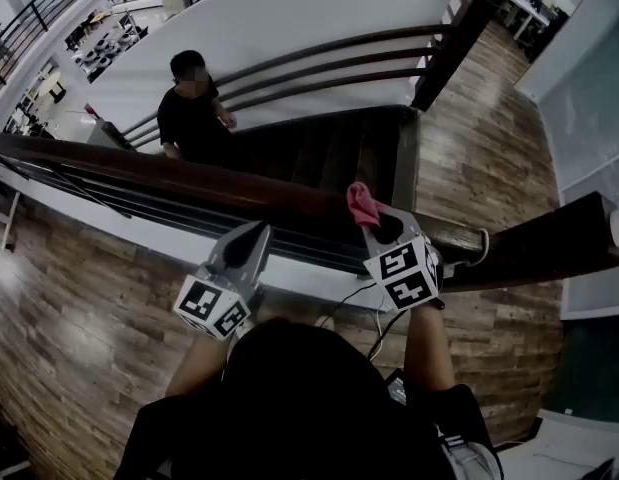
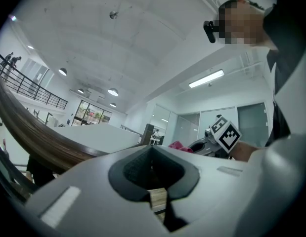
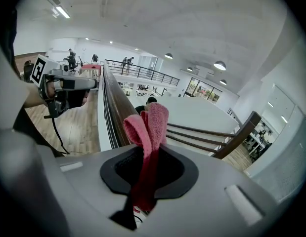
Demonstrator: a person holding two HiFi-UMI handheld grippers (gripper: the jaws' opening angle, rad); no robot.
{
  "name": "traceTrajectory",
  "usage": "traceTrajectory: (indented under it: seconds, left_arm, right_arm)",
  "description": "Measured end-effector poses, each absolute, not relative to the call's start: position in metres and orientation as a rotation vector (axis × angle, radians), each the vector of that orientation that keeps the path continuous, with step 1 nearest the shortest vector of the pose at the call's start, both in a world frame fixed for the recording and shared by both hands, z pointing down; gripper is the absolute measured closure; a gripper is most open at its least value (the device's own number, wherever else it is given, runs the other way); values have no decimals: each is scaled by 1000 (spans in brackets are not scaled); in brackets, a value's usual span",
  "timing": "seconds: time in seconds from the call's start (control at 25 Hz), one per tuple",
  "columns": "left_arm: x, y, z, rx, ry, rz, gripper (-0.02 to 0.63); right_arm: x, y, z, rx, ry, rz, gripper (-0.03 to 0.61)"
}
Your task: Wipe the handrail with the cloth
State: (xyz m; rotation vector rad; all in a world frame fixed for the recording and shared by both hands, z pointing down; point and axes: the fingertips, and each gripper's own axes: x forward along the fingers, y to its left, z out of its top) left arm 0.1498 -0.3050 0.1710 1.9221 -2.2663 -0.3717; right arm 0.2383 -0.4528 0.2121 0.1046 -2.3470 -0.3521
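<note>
- The handrail [image 1: 189, 175] runs across in front of the person from 9 o'clock towards 3 o'clock, a long dark wooden top with thin bars beneath it. Almost all of it lies open to the left, so that looks to me like the way to stroke.
- Beyond the rail the stairwell [image 1: 329, 148] drops away at 12 o'clock, and a person [image 1: 194, 118] stands on the stairs; an overreach would go into that gap.
- At 3 o'clock the rail meets a thicker dark post [image 1: 549, 246], which closes off travel on that side.
- The left gripper [image 1: 255, 236] hangs just short of the rail with its jaws together and nothing in them, at 9 o'clock from the other.
- The right gripper [image 1: 374, 226] is clamped on the cloth [image 1: 361, 205], which pokes out at its 12 o'clock, right at the rail's near edge.
- I judge the wipe is just being set up: whether the cloth is touching the wood I cannot tell, so the next move needs it pressed down, then drawn along.
</note>
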Motion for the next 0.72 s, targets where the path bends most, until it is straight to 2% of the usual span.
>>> traceTrajectory:
  seconds: [0.72]
  left_arm:
    - [100,-266,185,1773,-2394,-318,614]
  right_arm:
    - [176,-403,217,-66,-2320,-479,526]
